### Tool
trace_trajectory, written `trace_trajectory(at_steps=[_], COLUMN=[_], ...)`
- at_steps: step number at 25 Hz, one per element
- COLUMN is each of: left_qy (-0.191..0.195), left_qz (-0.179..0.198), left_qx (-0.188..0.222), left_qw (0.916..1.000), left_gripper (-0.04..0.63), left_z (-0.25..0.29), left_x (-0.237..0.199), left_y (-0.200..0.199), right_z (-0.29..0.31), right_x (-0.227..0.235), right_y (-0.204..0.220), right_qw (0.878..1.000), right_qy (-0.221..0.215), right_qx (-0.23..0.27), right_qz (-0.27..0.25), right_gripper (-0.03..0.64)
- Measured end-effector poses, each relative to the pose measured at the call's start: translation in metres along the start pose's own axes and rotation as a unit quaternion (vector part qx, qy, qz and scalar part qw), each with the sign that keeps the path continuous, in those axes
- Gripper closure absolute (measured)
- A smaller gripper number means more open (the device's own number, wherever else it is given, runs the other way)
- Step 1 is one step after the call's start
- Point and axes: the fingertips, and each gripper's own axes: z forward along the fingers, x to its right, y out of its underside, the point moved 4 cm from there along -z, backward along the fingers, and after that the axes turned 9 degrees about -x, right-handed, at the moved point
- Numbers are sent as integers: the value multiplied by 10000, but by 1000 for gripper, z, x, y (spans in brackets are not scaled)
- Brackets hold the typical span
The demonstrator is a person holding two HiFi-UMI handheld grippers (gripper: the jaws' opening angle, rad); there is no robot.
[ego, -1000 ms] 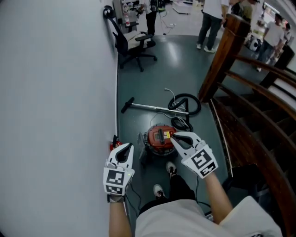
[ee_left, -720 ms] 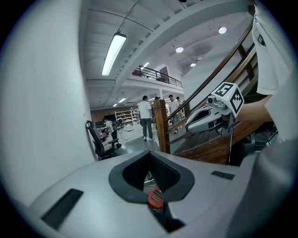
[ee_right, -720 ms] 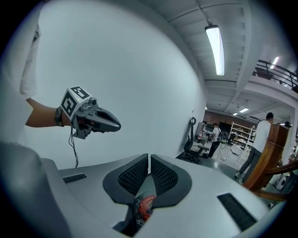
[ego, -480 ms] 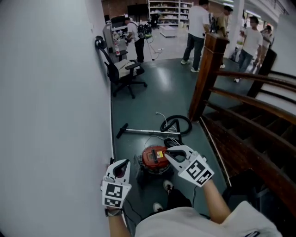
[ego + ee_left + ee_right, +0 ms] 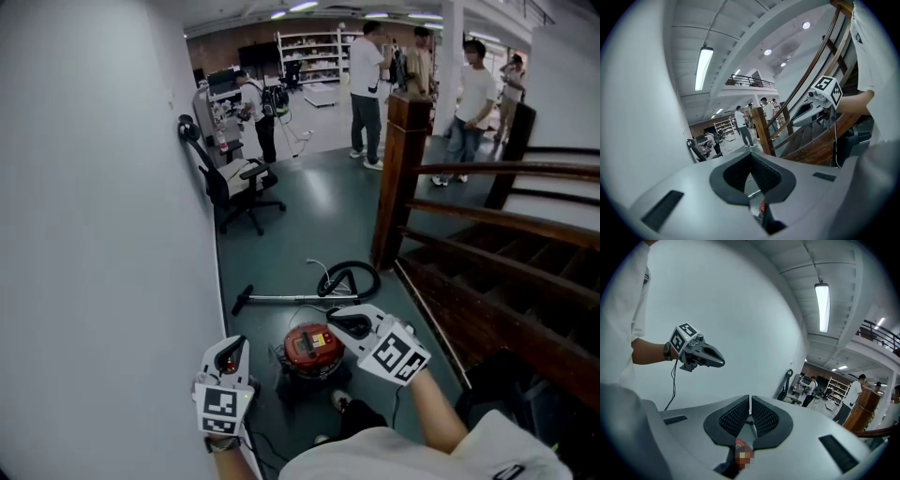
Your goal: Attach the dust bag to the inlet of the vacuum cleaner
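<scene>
The red vacuum cleaner (image 5: 312, 347) stands on the dark floor right in front of the person's feet. Its black hose (image 5: 349, 278) lies coiled behind it, with the metal wand (image 5: 281, 300) stretched out to the left. My left gripper (image 5: 233, 344) hangs shut to the left of the vacuum, near the wall, with nothing in it. My right gripper (image 5: 335, 320) hovers shut over the vacuum's right side, also bare. In the left gripper view the jaws (image 5: 751, 161) meet, and in the right gripper view they (image 5: 750, 409) stand almost together. No dust bag shows in any view.
A white wall (image 5: 94, 234) runs along the left. A black office chair (image 5: 234, 192) stands further along it. A wooden stair post and railing (image 5: 398, 178) close off the right side. Several people stand in the room beyond.
Both grippers have risen away from the vacuum and sit lower in the head view. The head view has tilted up, so more of the room behind shows.
</scene>
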Motion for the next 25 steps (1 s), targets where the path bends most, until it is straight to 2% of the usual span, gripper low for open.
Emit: trace_trajectory(at_steps=[8,25], left_qy=[-259,-212], left_qz=[270,446], left_qx=[149,44], left_qw=[9992,9988], left_gripper=[594,594], left_z=[-16,-15], left_x=[-10,-4], left_y=[-24,-20], right_z=[-12,-12], right_x=[8,3], right_y=[-27,-23], right_qw=[9994,9993], right_qy=[97,215], right_qx=[237,206], right_qz=[-233,-217], right_gripper=[588,588])
